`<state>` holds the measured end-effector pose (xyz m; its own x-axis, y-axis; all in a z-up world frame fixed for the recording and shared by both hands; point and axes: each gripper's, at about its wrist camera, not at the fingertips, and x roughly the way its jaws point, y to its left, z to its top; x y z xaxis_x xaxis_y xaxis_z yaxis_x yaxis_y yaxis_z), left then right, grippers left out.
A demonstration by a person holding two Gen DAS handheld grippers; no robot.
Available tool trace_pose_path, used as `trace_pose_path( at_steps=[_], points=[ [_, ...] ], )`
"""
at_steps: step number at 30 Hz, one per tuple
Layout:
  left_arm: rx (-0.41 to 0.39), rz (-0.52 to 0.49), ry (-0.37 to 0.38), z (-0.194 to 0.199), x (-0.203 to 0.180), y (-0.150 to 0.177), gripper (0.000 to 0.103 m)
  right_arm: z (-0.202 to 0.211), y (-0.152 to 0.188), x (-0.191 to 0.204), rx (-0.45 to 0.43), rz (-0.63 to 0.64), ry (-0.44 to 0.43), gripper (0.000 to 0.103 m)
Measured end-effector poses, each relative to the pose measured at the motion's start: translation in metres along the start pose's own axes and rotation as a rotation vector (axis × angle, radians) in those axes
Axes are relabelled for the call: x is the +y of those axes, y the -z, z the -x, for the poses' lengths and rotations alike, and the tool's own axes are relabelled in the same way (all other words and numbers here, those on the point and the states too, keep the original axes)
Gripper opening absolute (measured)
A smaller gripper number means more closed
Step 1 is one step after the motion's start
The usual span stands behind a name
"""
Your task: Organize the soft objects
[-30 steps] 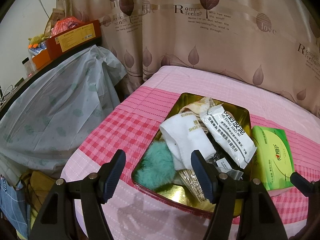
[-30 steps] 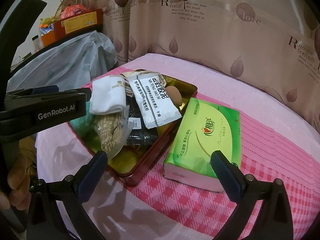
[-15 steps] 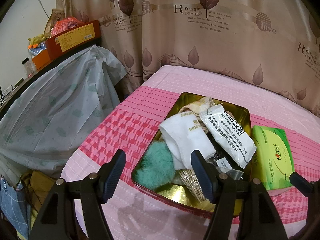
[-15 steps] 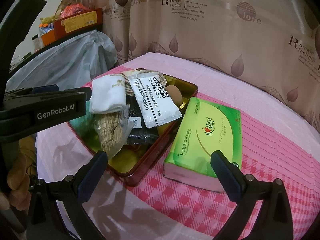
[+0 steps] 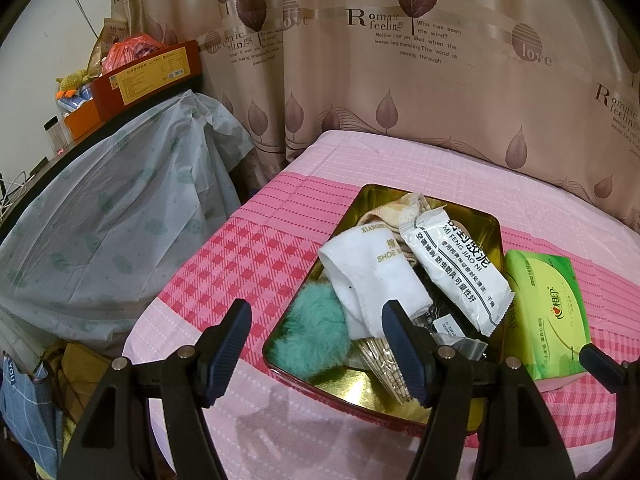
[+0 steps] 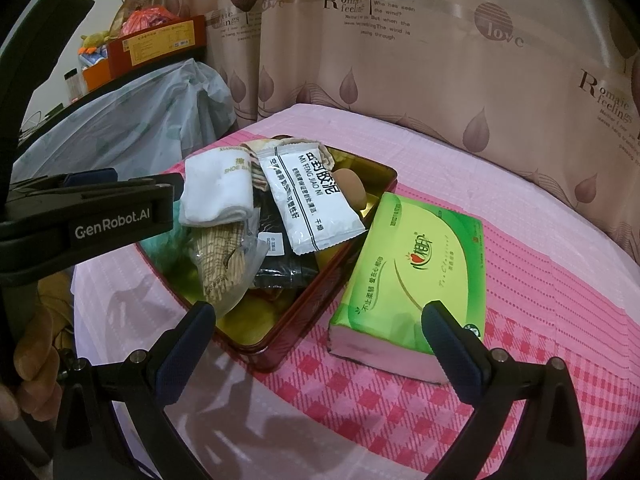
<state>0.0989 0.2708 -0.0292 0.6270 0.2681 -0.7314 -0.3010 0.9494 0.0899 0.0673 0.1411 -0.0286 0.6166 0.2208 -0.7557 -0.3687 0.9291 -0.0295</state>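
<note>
The left gripper [image 5: 316,350] is held with its jaws spread and empty above the near edge of a gold tin tray [image 5: 493,227]; the right gripper [image 6: 320,350] is likewise spread and empty, poised over the tray's corner and a green tissue pack [image 6: 416,264]; inside the tray are piled a teal fluffy ball [image 5: 314,338], a white folded cloth [image 5: 370,276] and a white printed sachet [image 5: 456,268]; the tissue pack is laid just beside the tray on a pink checked cloth [image 5: 256,264]; a leaf-patterned curtain [image 5: 400,80] is hung behind.
</note>
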Motion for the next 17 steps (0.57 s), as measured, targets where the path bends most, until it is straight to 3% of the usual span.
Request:
trace_pose_path(
  at_steps=[17],
  points=[
    [-0.019, -0.013, 0.008, 0.0014, 0.0028, 0.0012, 0.069, -0.0007, 0.0011, 0.0017, -0.001, 0.004, -0.001, 0.102]
  ],
)
